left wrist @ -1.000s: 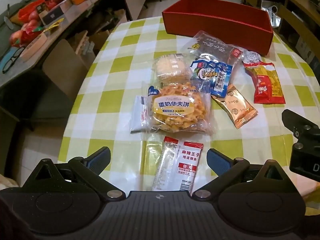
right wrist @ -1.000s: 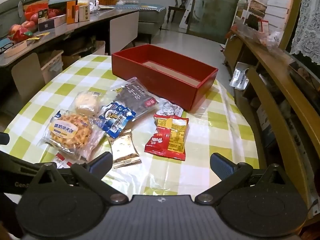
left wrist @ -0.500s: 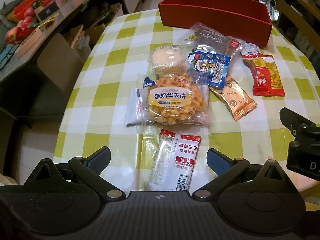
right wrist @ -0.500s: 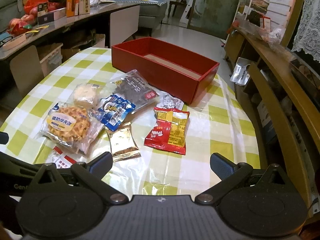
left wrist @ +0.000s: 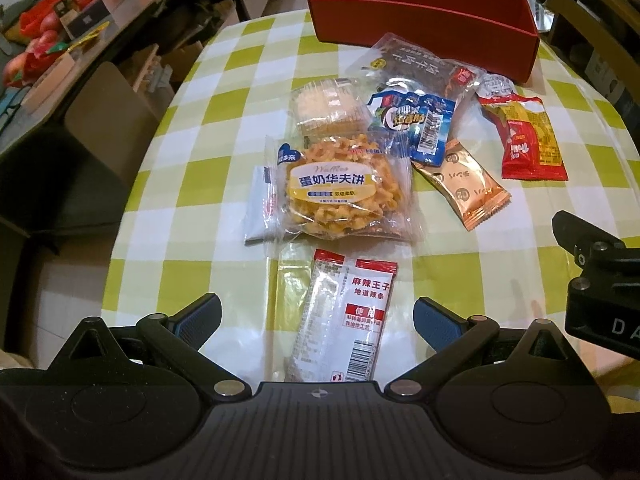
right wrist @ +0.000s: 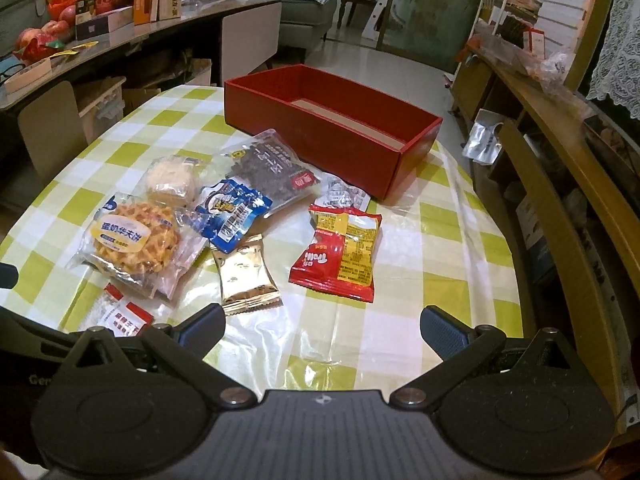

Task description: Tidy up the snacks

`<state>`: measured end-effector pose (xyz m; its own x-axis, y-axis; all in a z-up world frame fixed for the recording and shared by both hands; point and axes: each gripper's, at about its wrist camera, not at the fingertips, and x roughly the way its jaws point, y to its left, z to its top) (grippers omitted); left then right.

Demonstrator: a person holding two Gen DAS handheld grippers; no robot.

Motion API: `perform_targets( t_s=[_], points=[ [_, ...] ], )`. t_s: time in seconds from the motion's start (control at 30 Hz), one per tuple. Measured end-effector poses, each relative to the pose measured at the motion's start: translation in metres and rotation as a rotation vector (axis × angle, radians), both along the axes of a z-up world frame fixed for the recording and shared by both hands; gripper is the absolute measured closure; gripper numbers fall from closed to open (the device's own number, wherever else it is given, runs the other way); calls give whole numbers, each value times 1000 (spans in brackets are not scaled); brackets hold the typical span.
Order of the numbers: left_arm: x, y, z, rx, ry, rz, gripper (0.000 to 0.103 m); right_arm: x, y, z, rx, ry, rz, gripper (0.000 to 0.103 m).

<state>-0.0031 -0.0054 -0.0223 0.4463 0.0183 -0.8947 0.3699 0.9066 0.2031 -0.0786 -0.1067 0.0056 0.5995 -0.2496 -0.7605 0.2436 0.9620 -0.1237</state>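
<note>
Snacks lie scattered before the empty red box (right wrist: 332, 128) (their likely home); your left hand-held gripper (left wrist: 316, 316) and right hand-held gripper (right wrist: 322, 326) hover spread wide, holding nothing.

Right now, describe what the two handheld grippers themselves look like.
The left gripper and the right gripper look alike: a matte black ribbed body with a small crosshair mark, two round black discs, silver pivot pins, angular black linkage arms, and fingers faced with blue textured pads. In the left wrist view the right gripper's side shows white lettering, partly cut off. No cables, hands or sleeves are clearly visible.
</note>
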Motion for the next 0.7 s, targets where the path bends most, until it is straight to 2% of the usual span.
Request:
perform_targets(
  t_s=[0.7],
  points=[
    [3,3,-2,6,3,20,0,2,4,-7,-15,44,16,0]
  ],
)
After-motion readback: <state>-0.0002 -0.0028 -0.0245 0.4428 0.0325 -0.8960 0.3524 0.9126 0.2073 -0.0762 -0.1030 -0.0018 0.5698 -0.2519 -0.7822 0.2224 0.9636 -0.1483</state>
